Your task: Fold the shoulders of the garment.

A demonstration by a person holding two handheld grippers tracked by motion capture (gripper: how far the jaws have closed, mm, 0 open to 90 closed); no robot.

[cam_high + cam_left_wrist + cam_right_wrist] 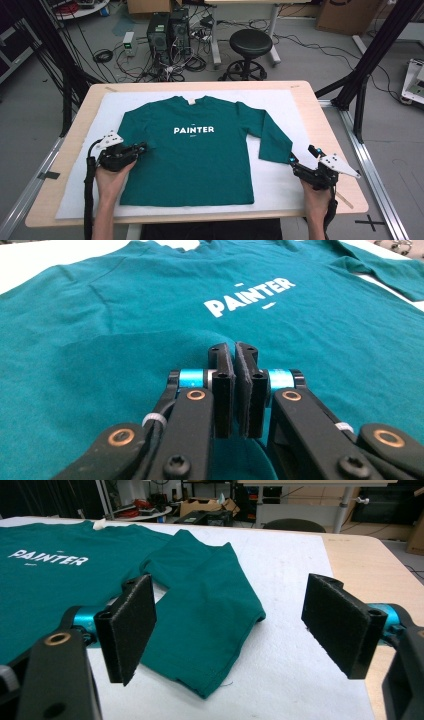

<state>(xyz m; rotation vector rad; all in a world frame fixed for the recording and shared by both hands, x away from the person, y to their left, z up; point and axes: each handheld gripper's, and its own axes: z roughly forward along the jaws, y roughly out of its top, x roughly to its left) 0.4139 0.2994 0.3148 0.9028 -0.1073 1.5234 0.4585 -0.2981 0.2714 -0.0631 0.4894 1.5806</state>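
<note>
Green long-sleeved shirt (200,150) lay flat, front up, on a white mat (280,180) covering the wooden table (330,130), collar pointing away from the person. Its right sleeve (205,615) angled down towards the right gripper (235,625), whose jaws stood wide apart just short of the cuff, nearer than the other hand. Over the shirt's opposite edge, the left gripper (235,385) had its jaws pressed together; whether they pinched cloth could not be told.
</note>
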